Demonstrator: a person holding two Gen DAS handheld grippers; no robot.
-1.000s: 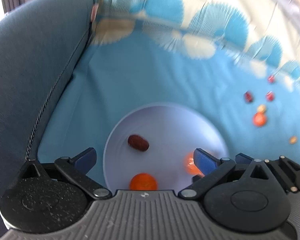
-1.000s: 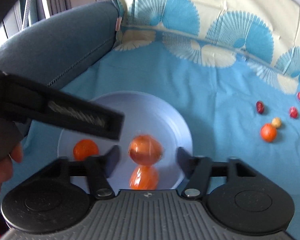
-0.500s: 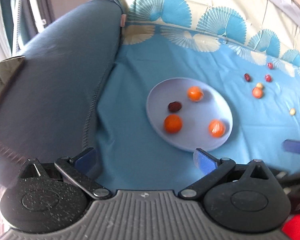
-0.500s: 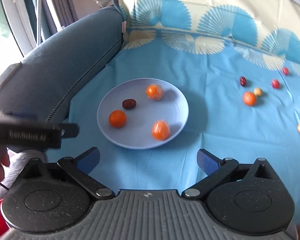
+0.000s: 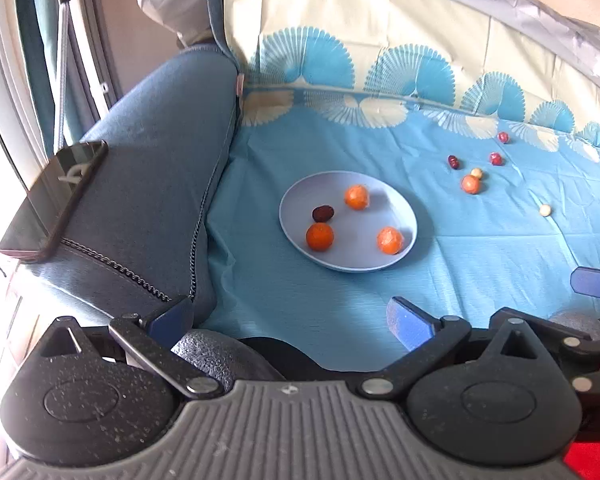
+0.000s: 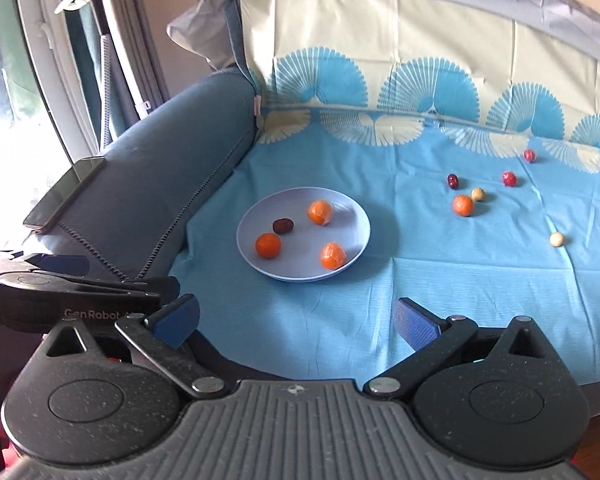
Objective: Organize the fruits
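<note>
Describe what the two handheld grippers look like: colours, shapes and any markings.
Both match. The left gripper and right gripper each have a ribbed grey body, two round black speckled housings, black linkage bars with silver pivot pins, and jaws tipped with blue pads. Seen side-on from the right wrist camera, the left one carries white "GenRobot" lettering. No cables or sleeves show.

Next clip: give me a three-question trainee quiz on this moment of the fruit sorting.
1. How many fruits lie on the plate?
2. True or false: the right gripper is shut on an orange.
3. The loose orange fruit on the blue cloth lies: A) left of the plate, B) right of the plate, C) on the phone.

Key: 1. Four: three orange fruits and one dark date. 2. False; its jaws stand open and empty, as do the left gripper's. 3. B.
</note>
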